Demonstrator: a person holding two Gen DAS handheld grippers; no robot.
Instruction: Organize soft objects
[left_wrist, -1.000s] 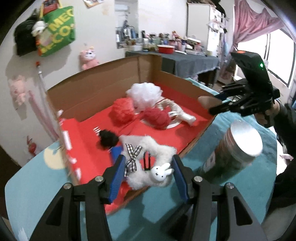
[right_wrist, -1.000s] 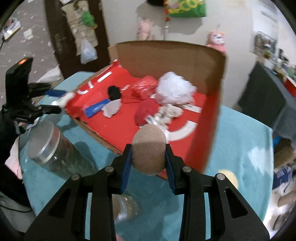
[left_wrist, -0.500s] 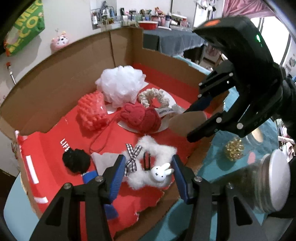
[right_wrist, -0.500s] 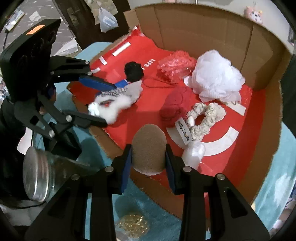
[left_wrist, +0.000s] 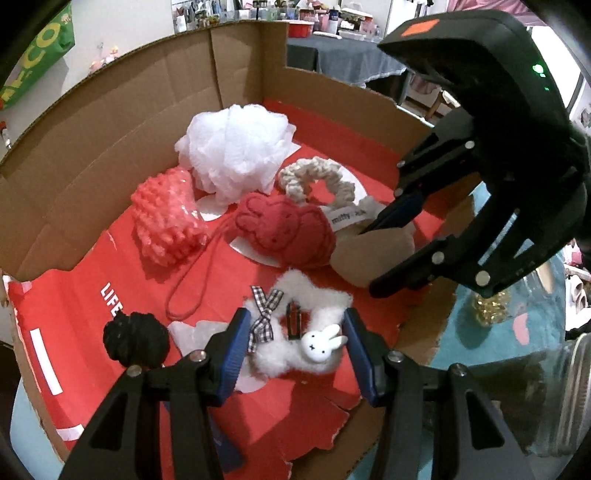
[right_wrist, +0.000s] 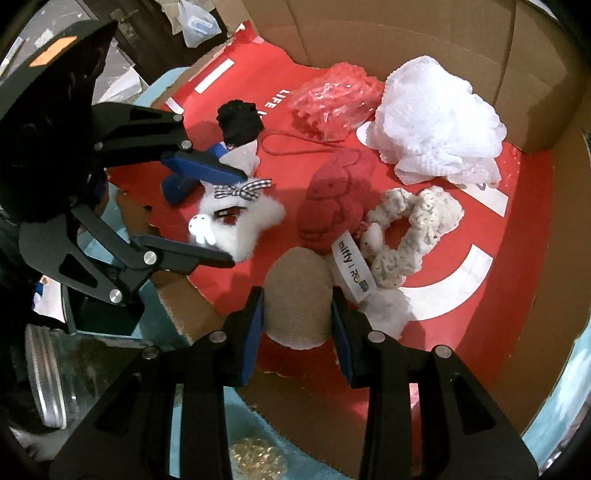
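Cardboard box (left_wrist: 110, 155) with a red floor, seen from both wrist cameras, serves as the landmark; it stands on a desk (right_wrist: 576, 373) covered in teal cloth. Left to right in the left wrist view: a black knitted ball (left_wrist: 136, 338) lies near the box's left front corner; the left hand-held gripper (left_wrist: 293, 349) pinches a white fluffy scrunchie (left_wrist: 295, 354) bearing a checked bow and a small white rabbit figure, its blue pads pressed to the scrunchie's sides just above the box floor at the front edge. Behind it in the box lie a pink crocheted piece (left_wrist: 168, 218), a white mesh puff (left_wrist: 234, 151), a red plush rabbit (left_wrist: 284, 230) and a cream scrunchie (left_wrist: 316, 179). At the right, the right hand-held gripper (right_wrist: 297, 308) clamps a tan oval pad (right_wrist: 297, 299) between its pads, the pad hanging over the box's front right part, just beside the red plush rabbit and a white label tag (right_wrist: 352, 267). Outside the box, on the desk, stand a glass jar with a metal lid (right_wrist: 44, 373) and a small gold cluster (right_wrist: 256, 459).
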